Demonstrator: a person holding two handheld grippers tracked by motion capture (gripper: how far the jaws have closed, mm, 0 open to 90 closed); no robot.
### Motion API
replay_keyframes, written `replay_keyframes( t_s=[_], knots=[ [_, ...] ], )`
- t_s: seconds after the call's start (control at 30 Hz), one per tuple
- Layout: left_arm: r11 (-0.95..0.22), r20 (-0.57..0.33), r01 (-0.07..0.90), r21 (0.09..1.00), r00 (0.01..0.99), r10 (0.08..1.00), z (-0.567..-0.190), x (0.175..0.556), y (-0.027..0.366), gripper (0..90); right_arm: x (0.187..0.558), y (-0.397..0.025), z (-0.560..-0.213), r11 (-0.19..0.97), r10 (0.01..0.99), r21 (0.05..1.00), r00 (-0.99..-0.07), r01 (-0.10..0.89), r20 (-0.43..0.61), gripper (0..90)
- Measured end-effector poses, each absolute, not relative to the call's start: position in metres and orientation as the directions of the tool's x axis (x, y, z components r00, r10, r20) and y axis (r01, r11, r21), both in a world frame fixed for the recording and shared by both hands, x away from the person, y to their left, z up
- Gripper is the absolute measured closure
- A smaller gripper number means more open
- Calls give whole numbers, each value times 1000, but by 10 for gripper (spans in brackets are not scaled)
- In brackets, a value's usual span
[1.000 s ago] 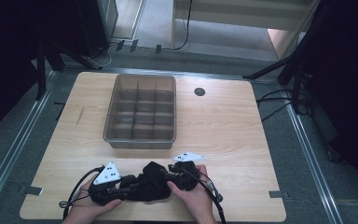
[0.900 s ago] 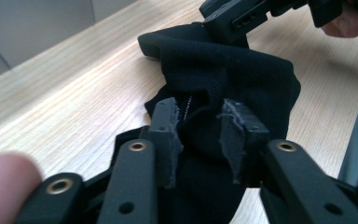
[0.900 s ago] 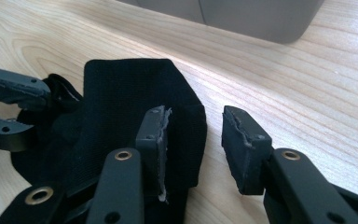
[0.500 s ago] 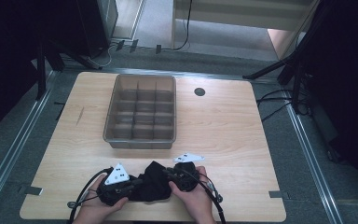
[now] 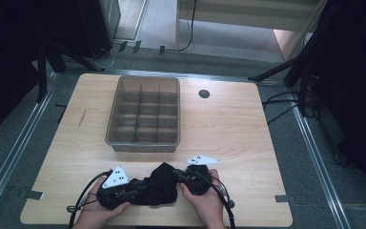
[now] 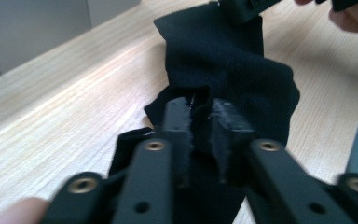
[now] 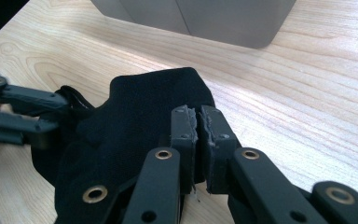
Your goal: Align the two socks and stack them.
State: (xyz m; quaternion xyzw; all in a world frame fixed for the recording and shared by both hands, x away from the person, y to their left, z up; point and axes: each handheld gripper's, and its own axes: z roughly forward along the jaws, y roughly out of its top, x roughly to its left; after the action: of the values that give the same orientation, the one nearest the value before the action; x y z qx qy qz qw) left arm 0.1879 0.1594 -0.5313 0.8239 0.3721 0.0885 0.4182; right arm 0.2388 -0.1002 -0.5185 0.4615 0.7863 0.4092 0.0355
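Pale wooden table (image 5: pixel 228 124) carries a divided grey bin (image 5: pixel 144 114); nearer the front edge a black sock (image 5: pixel 157 186) is clamped at opposite ends by the left gripper (image 6: pixel 199 122) and right gripper (image 7: pixel 198 125). Even tension is best kept while folding.

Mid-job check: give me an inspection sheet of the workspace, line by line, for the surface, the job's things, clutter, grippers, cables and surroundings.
Surface: light wooden table, with a small dark round spot near its far edge.
Job's things: black cloth bunched at the near edge, held from both ends.
Clutter: grey divided bin beyond the cloth; its compartments look empty.
Grippers: left gripper has its jaws closed on a fold of the cloth; right gripper has its jaws together at the cloth's other edge.
Cables: one trails from each gripper off the near edge; more lie on the floor to the right.
Surroundings: grey floor, metal rails beside the table, dark stands behind.
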Motion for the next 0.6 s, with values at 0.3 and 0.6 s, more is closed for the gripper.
replay_keyframes(
  t_s=[0.3, 0.6],
  knots=[
    [-409, -123, 514, 754, 722, 681, -537, 189, 150, 857, 236, -97, -519, 256, 753, 681, -584, 686, 305, 849],
    [-381, -138, 478, 791, 747, 650, -522, 186, 164, 896, 232, -104, -507, 226, 757, 710, -579, 667, 303, 850]
  ],
)
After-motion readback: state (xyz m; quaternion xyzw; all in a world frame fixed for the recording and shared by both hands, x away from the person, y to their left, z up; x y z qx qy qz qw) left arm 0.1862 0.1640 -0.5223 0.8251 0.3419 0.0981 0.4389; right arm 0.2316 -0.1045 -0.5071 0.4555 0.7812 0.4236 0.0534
